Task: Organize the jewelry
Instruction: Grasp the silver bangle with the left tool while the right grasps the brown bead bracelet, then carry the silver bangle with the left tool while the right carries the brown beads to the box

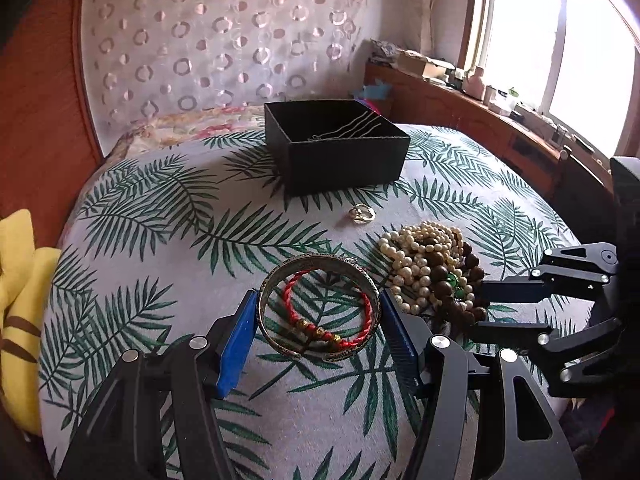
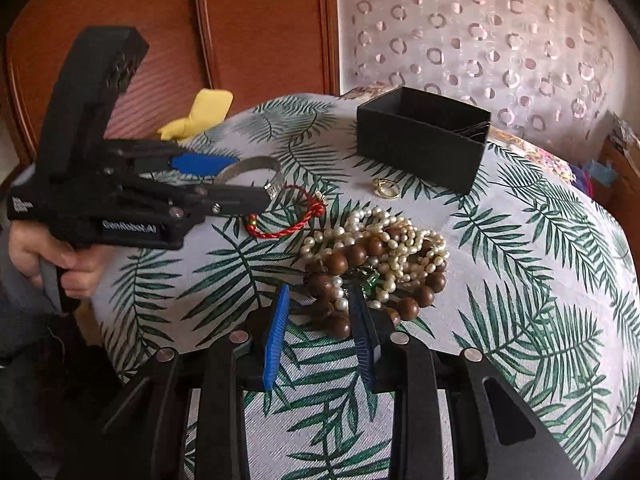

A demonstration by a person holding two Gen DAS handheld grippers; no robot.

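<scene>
Left tongs (image 1: 318,320) clamped across silver bangle (image 1: 316,264), blue pads on both outer sides; red cord bracelet (image 1: 332,308) lying loose inside the ring, not gripped. Right tongs (image 2: 320,312) part closed on brown wooden beads (image 2: 332,292) at near edge of tangled pile with pearl strands (image 2: 392,240) and a green glass piece (image 2: 366,278). Black box (image 1: 340,148) open at far side of leaf-print cloth (image 1: 160,280), thin chains already draped inside; gold ring (image 1: 361,214) loose between box and pile. Risks: round metal bangle likely to squirt out or rotate under a pinch across its diameter; red cord probably left behind, or snagged on bangle edge and dragged. On right: lifting one strand likely to haul whole tangle, pearls trailing, sweeping gold ring off cloth or catching box rim and tipping it. Soft surface underneath, possibly a bed, so box footing uncertain.
</scene>
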